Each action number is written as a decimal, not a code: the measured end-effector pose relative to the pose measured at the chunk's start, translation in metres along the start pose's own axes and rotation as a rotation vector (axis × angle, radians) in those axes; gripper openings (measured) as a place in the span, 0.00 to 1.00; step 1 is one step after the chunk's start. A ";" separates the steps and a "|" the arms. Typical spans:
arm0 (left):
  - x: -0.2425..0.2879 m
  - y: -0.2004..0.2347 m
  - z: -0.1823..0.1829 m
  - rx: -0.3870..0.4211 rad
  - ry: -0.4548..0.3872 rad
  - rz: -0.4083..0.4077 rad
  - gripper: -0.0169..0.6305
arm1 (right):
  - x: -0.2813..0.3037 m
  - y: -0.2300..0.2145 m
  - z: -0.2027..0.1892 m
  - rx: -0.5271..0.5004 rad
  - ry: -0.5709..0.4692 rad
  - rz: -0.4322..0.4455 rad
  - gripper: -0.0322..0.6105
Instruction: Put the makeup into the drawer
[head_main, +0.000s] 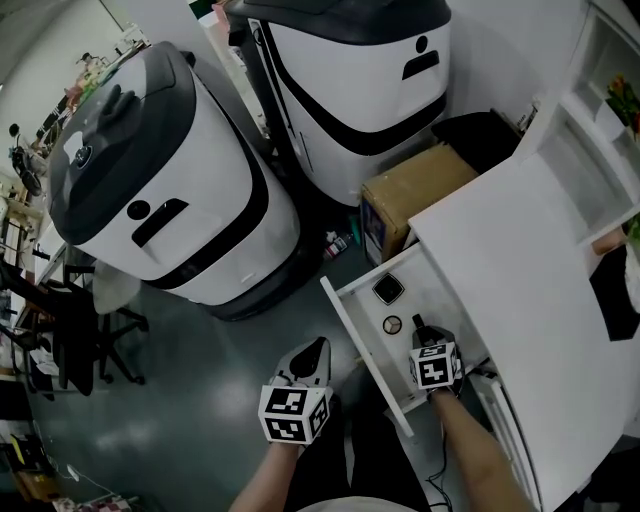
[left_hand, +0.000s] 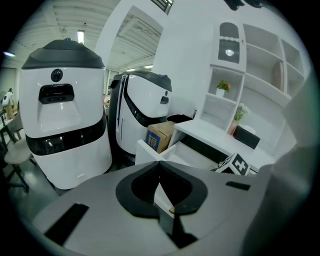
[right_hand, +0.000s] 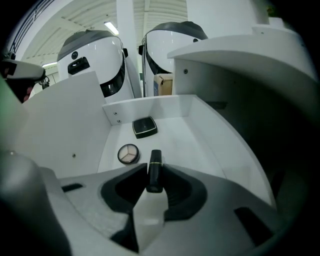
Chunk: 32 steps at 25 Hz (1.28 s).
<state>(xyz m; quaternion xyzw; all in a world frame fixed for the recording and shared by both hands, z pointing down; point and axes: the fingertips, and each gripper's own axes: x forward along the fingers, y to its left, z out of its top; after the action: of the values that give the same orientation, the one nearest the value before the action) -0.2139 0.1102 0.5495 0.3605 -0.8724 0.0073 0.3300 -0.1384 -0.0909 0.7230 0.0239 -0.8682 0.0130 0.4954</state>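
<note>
Right gripper (right_hand: 154, 186) clenched on a black lipstick (right_hand: 155, 162), held low inside the open drawer (head_main: 358, 340); square compact (right_hand: 144, 127) and round palette (right_hand: 128, 154) lie on its floor; left gripper (head_main: 312, 352) closed, empty, outside the drawer.

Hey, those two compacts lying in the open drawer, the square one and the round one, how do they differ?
The square compact is black with a plain dark top; the round compact shows pale wedges. The square compact lies by the end wall of the drawer, the round compact nearer its middle. Both lie flat, apart.
</note>
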 end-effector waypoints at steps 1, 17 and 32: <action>0.001 0.001 -0.001 -0.002 0.004 0.001 0.03 | 0.002 0.001 0.000 -0.006 0.009 0.000 0.21; 0.018 0.003 -0.003 -0.022 0.031 0.003 0.03 | 0.029 0.002 -0.018 -0.051 0.119 0.017 0.21; 0.018 0.005 0.001 -0.024 0.026 -0.004 0.03 | 0.033 0.002 -0.024 -0.021 0.140 -0.001 0.21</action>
<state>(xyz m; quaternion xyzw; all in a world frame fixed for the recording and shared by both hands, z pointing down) -0.2272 0.1024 0.5604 0.3580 -0.8674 0.0008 0.3457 -0.1341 -0.0883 0.7636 0.0179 -0.8315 0.0054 0.5553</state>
